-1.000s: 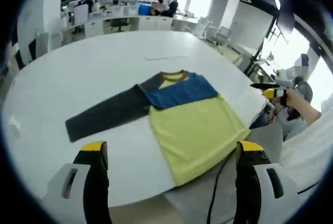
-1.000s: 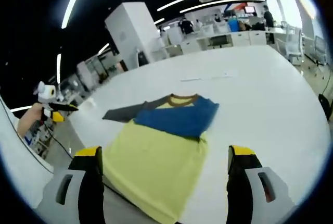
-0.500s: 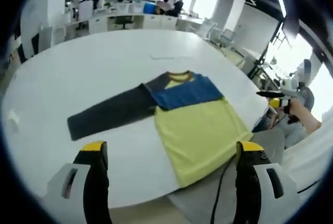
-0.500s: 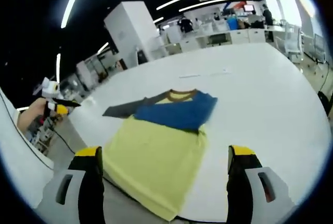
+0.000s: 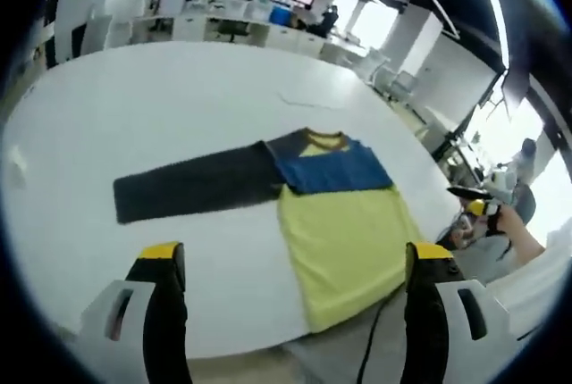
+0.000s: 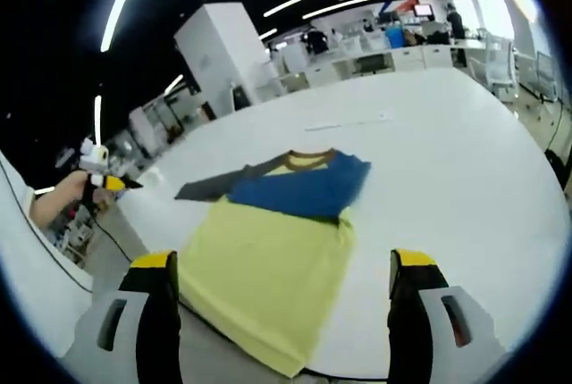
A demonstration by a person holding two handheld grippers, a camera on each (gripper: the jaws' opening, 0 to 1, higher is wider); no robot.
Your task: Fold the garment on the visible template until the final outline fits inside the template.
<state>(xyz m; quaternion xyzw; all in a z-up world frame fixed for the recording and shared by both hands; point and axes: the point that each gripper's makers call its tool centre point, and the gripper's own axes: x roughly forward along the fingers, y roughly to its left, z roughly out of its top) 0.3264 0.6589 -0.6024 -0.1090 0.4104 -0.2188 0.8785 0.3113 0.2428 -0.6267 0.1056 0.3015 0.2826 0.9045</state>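
Observation:
A long-sleeved shirt lies flat on the white table point(image 5: 134, 116). Its yellow body point(image 5: 344, 241) reaches the near table edge. A blue sleeve point(image 5: 335, 172) is folded across the chest, and a dark grey sleeve point(image 5: 192, 189) stretches out to the left. My left gripper point(image 5: 295, 254) hovers open and empty in front of the hem. In the right gripper view the same yellow body point(image 6: 268, 263), blue sleeve point(image 6: 299, 189) and dark sleeve point(image 6: 207, 187) show beyond my right gripper point(image 6: 282, 263), which is also open and empty. Neither gripper touches the cloth.
A thin pale strip point(image 5: 308, 98) lies on the table beyond the collar. A hand holds the right gripper point(image 5: 478, 198) off the table's right side. The left gripper point(image 6: 103, 180) shows at the left. Desks and chairs point(image 5: 214, 22) stand far behind. A cable point(image 5: 375, 321) hangs below the edge.
Both views have drifted a little with the hands. The shirt lies as before and both grippers stay open.

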